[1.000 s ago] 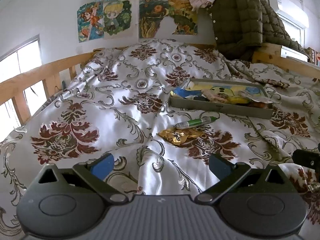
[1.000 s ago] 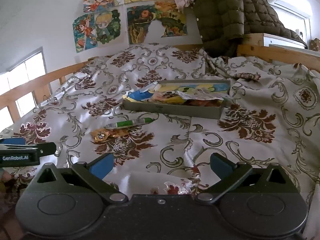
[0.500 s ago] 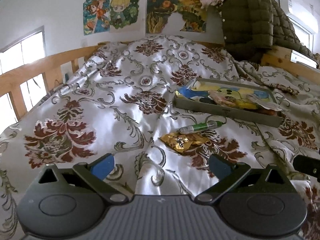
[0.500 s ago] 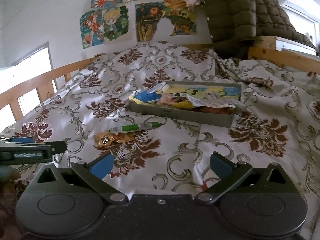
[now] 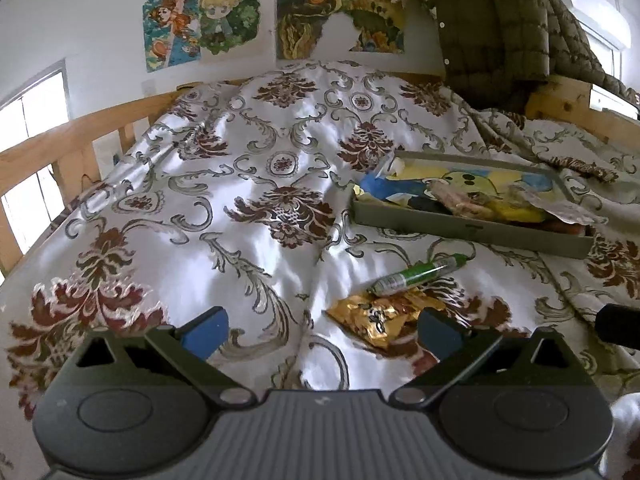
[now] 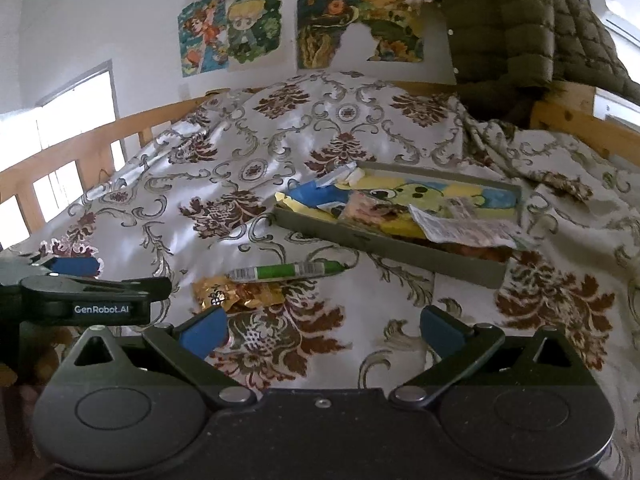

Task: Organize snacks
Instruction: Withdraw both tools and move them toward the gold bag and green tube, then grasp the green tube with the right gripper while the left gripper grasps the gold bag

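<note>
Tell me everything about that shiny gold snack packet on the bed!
The gold snack packet is a small, crinkly foil wrapper, shiny gold with a dark round print. It looks sealed and lies flat on the flowery bedspread. A green stick packet rests along its far edge. It sits nearer than the grey tray, just ahead of the open left claw, which isn't touching it.

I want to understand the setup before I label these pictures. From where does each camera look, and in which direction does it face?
Left wrist: sits on the left gripper, low over the bedspread, facing the tray; its open fingers show.
Right wrist: sits on the right gripper, facing the same way; its open fingers and the left gripper at the left edge show.
Both share the tray, green stick pack, gold packet and wall posters.
</note>
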`<action>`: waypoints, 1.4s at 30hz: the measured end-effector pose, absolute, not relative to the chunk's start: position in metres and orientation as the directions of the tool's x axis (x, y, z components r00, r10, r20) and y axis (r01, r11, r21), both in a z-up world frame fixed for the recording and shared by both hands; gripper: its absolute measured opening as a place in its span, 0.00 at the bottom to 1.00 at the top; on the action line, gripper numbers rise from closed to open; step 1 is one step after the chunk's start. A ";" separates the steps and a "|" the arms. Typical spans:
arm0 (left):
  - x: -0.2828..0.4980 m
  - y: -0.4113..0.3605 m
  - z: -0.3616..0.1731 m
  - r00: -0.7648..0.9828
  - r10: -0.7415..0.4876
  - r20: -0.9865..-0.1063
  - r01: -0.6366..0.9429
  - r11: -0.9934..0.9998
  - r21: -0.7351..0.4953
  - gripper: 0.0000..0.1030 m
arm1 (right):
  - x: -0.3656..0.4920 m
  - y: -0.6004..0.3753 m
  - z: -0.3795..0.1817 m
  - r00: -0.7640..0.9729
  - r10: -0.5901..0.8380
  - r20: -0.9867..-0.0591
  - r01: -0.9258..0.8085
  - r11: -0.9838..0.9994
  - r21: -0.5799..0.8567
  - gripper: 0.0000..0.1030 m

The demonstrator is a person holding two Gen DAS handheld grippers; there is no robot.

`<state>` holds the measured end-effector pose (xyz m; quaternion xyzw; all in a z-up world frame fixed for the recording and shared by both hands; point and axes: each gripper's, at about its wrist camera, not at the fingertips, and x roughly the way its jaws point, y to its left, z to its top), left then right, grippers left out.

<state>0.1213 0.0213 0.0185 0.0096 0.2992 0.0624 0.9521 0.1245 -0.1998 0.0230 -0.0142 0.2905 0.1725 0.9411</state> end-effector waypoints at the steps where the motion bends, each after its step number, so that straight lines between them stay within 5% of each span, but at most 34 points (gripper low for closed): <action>1: 0.123 0.022 0.018 0.815 0.121 -0.567 -0.105 0.993 0.061 1.00 | 0.129 -0.198 0.022 0.769 0.316 -0.556 -0.333 0.940 0.074 0.99; 12: 0.144 0.035 0.013 0.789 0.090 -0.608 -0.008 0.991 0.136 1.00 | 0.223 -0.166 0.005 0.641 0.371 -0.672 -0.307 0.926 0.219 0.99; 20: 0.158 0.040 0.004 0.752 0.064 -0.656 0.035 0.990 0.137 1.00 | 0.312 -0.121 -0.034 0.453 0.398 -0.798 -0.092 0.911 0.403 0.99; 26: 0.169 0.035 0.003 0.749 0.039 -0.661 0.090 0.983 0.161 1.00 | 0.335 -0.099 -0.051 0.413 0.320 -0.853 0.001 0.936 0.351 0.93; 35: 0.183 0.024 0.001 0.743 -0.025 -0.669 0.187 0.967 0.171 1.00 | 0.339 -0.098 -0.053 0.410 0.269 -0.871 -0.037 0.960 0.279 0.64; 42: 0.192 0.017 -0.001 0.705 -0.114 -0.700 0.283 0.950 0.130 0.99 | 0.336 -0.128 -0.052 0.369 0.382 -0.847 -0.063 0.920 0.387 0.45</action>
